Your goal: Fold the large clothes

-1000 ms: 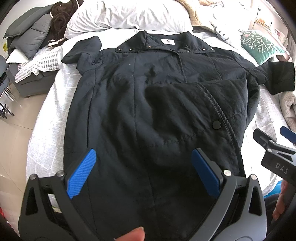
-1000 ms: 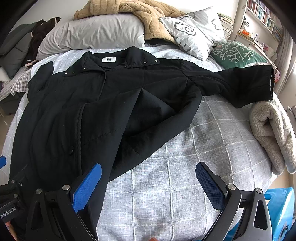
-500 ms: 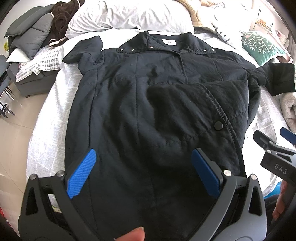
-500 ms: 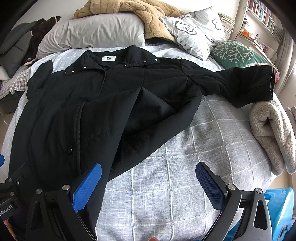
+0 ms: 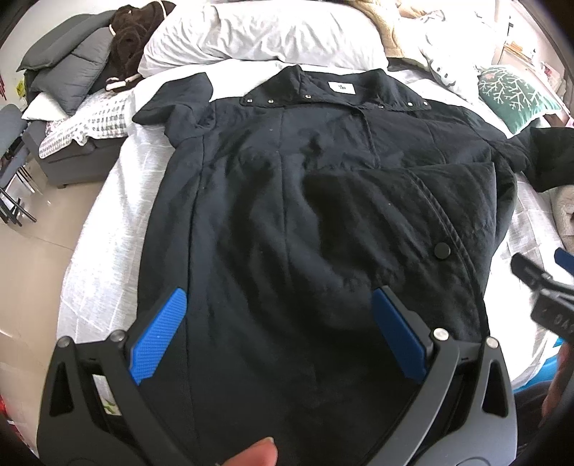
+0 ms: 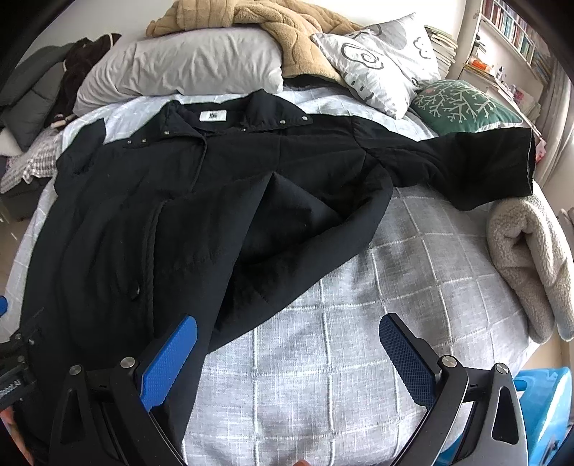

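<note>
A large black coat [image 5: 287, 200] lies face up on the bed, collar with a white label toward the pillows. It also shows in the right wrist view [image 6: 215, 200]. Its right front panel [image 6: 294, 229] is folded over the body, and the right sleeve [image 6: 477, 168] stretches out to the side. My left gripper [image 5: 280, 329] is open and empty above the coat's lower part. My right gripper [image 6: 290, 355] is open and empty, over the coat's lower right edge and the grey checked bedspread [image 6: 394, 286]. The right gripper also shows at the edge of the left wrist view [image 5: 545, 286].
Pillows [image 6: 186, 68] and a tan blanket [image 6: 280, 32] lie at the bed's head. A green cushion [image 6: 462, 104] and a rolled fleece blanket [image 6: 531, 258] are on the right. A grey bench with clothes [image 5: 68, 93] stands left of the bed. A blue bin [image 6: 545, 405] is at the lower right.
Both grippers have stayed open. The left wrist view has shifted slightly, so the coat sits a little to the right; the coat itself has not moved.
</note>
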Available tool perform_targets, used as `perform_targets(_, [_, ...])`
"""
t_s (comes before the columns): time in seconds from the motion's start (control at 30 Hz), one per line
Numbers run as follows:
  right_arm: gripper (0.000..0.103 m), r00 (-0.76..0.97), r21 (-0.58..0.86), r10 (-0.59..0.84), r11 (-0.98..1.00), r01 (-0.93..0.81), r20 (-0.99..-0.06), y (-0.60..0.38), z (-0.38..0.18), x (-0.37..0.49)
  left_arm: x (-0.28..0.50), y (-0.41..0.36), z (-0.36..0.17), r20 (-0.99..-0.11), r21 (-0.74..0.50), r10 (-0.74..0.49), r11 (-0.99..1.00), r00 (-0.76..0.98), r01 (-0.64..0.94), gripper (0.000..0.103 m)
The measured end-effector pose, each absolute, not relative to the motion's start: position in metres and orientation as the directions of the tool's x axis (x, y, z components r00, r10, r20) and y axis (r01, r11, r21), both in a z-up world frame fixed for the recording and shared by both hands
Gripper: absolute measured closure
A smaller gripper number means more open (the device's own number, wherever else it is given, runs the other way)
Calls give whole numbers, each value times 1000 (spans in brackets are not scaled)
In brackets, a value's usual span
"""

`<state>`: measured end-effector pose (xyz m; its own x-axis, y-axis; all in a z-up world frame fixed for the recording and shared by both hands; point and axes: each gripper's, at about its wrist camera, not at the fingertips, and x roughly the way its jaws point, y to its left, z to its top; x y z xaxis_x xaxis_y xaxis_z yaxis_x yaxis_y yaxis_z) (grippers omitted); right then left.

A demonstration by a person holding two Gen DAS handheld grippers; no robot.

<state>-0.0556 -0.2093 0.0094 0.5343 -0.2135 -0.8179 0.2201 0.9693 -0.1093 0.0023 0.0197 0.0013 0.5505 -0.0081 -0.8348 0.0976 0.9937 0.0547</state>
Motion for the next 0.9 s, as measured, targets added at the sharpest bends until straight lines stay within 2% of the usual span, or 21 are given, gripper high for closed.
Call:
perform_targets(0.2, [0, 568, -13, -107, 986, 167, -816, -231, 10, -58, 4, 29, 2, -830, 45, -61, 983, 554, 176, 0])
perform_targets(0.43, [0, 473, 51, -89, 960, 276, -876, -269, -12, -49, 23, 56, -4, -870, 10, -91, 979, 484, 201, 0])
perform_targets(0.6, [0, 422, 145, 5, 943, 301, -907, -280, -27, -40, 35, 85, -12, -892, -24, -101, 984, 440, 177, 0])
perform_targets(0.67, [1, 413, 168, 37, 944, 283, -910, -274, -33, -34, 38, 98, -19, -898, -24, -89, 988, 431, 154, 4])
perform_targets(0.73, [6, 397, 224, 105, 938, 266, -912, -265, -42, -25, 43, 114, -31, -911, -28, -72, 993, 406, 114, 7])
perform_targets(0.83, [21, 349, 312, 212, 913, 261, -913, -254, -64, -10, 47, 132, -47, -935, -96, -111, 994, 336, 61, 14])
perform_targets(0.9, [38, 335, 367, 270, 889, 273, -903, -250, -76, -5, 46, 140, -58, -942, -150, -156, 988, 298, 44, 19])
